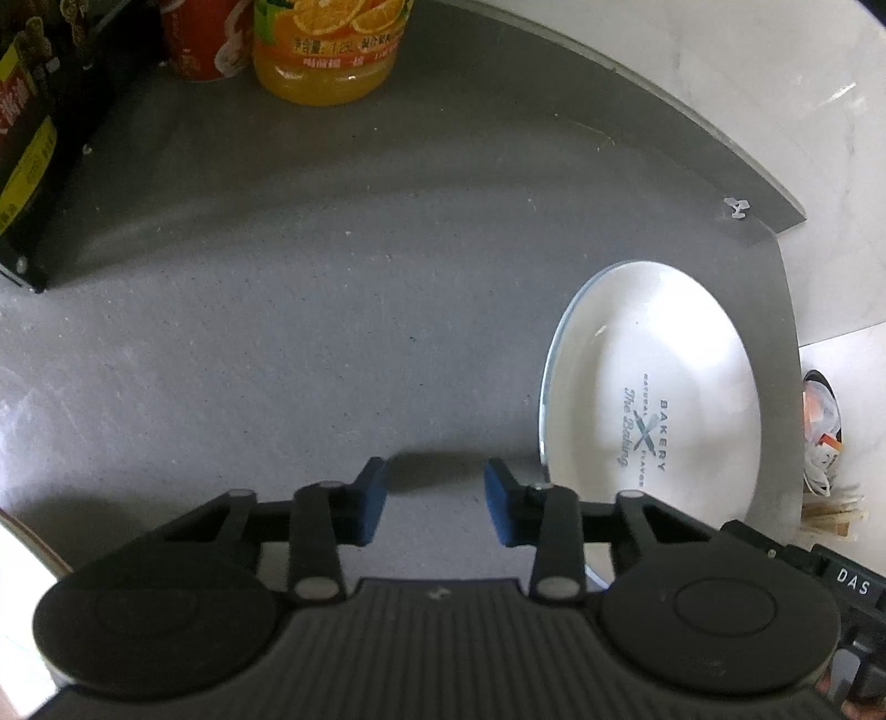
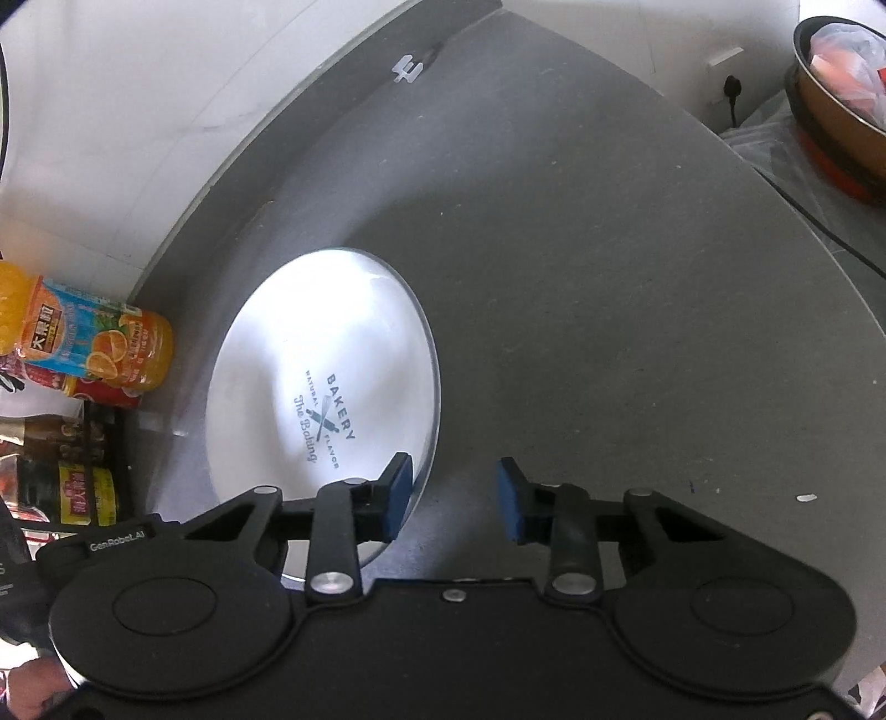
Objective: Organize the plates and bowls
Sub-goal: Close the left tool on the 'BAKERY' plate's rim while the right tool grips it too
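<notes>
A white plate with "BAKERY / The Baking" print lies flat on the grey table. My left gripper is open and empty, just left of the plate's near rim. In the right wrist view the same plate lies left of centre. My right gripper is open and empty; its left finger hangs over the plate's near right rim, its right finger over bare table. A pale rim of another dish shows at the left edge, mostly hidden.
An orange juice bottle, a red can and a dark box stand at the table's far left. The bottle also shows in the right wrist view. A pan with a plastic bag sits at the far right. The table's curved edge meets white floor.
</notes>
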{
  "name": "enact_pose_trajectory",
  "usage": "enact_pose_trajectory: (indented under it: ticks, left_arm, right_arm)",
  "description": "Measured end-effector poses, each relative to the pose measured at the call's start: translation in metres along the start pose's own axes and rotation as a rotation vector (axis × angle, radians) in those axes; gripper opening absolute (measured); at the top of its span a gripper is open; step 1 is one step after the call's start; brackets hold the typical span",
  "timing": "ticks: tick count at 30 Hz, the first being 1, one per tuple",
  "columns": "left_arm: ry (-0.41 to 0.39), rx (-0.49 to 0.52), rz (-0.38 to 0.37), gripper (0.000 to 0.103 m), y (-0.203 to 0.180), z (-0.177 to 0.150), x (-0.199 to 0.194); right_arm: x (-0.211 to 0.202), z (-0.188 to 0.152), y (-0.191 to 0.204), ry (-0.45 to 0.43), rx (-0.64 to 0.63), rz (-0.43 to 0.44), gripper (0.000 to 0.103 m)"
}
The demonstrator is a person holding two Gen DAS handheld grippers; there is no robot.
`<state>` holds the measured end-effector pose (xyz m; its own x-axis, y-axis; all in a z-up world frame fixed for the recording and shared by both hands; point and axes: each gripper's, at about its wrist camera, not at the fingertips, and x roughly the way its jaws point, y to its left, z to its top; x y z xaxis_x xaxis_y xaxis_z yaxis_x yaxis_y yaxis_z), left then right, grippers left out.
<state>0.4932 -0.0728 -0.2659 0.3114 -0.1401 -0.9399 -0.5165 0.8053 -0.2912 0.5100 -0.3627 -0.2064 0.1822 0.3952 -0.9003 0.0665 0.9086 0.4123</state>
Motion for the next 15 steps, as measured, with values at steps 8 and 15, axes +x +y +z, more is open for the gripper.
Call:
enact_pose_trajectory:
  ticks: [8,15]
  left_arm:
    - [-0.029,-0.056,-0.077,0.035,0.003,0.004,-0.013]
    - [-0.044,-0.124,-0.122,0.037,0.009,0.011,-0.024]
  right_arm:
    - [-0.007,0.005,-0.006,-0.023,0.038,0.009,0.033]
    - [-0.002,0.002,-0.004,-0.018,0.034,0.013,0.033]
